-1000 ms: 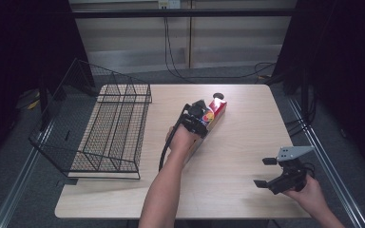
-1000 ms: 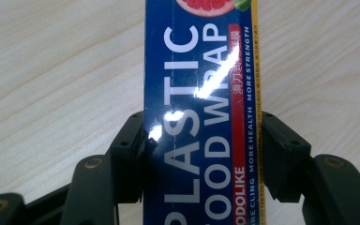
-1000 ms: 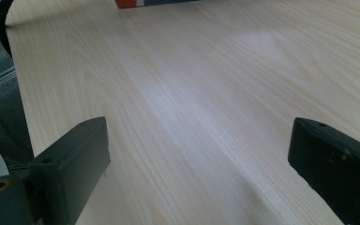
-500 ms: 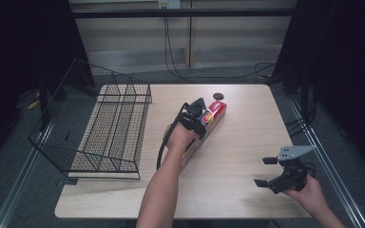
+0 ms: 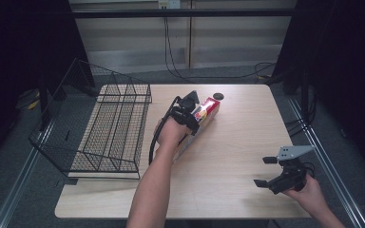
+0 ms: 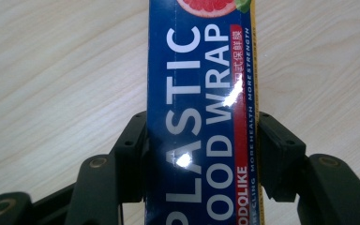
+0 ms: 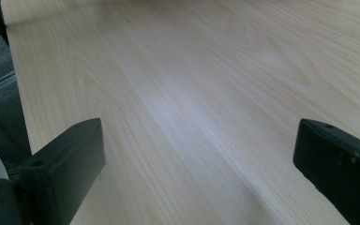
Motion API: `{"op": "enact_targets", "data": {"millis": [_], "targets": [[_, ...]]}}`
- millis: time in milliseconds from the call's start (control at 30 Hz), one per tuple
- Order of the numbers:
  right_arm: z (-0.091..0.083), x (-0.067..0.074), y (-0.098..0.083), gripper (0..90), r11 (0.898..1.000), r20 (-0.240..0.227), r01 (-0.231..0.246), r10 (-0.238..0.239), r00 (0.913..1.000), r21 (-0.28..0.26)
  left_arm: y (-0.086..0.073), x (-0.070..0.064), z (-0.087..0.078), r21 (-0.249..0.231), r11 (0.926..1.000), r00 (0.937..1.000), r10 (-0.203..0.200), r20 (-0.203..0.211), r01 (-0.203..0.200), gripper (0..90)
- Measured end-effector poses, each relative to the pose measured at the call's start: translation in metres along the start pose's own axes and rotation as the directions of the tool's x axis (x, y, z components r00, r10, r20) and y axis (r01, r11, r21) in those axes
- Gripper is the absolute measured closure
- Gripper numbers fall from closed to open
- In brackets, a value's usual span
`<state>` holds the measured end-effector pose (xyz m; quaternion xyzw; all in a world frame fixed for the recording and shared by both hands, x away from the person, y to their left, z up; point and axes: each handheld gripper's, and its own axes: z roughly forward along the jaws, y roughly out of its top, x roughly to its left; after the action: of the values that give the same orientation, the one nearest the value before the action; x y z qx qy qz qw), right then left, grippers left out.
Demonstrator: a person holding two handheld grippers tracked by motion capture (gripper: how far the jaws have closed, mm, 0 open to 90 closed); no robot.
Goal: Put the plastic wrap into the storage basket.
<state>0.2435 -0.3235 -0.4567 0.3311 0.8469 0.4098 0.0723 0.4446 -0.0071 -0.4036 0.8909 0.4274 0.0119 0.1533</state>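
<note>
Up close, the left gripper [image 6: 201, 154] clamps lettered food-wrap box [image 6: 201, 93].

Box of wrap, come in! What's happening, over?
Left gripper shut on the wrap box. Right gripper open, empty, over bare table. Wire rack left of the box, small black disc beyond.

The left gripper [image 6: 201, 140] is clamping a blue box of plastic food wrap [image 6: 199, 93] between its two black fingers [image 6: 133, 154], one pressing on each long side. The box is running straight up the frame, glare glinting on its lettering, with the pale wooden tabletop [image 6: 61, 70] lying behind it.
</note>
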Motion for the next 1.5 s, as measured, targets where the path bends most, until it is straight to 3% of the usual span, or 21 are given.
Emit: {"op": "enact_targets", "data": {"millis": [300, 633, 1500], "targets": [[0.0, 0.0, 0.0, 1.3, 1.0, -0.002, 0.001, -0.001, 1.0, -0.005, -0.003, 0.007, -0.019, -0.016, 0.9998, 0.9998, -0.015, -0.01, 0.015, 45.0], [0.001, 0.0, 0.0, 0.0, 1.0, 0.005, -0.002, 0.002, 1.0, -0.014, -0.006, 0.018, -0.037, -0.03, 0.9981, 0.9985, -0.054, 0.009, 0.054, 44.9], [0.0, -0.001, 0.0, 0.0, 1.0, 0.003, 0.001, -0.001, 1.0, -0.02, -0.013, 0.033, -0.085, -0.05, 0.9927, 0.9935, -0.111, -0.024, 0.11, 44.9]]}}
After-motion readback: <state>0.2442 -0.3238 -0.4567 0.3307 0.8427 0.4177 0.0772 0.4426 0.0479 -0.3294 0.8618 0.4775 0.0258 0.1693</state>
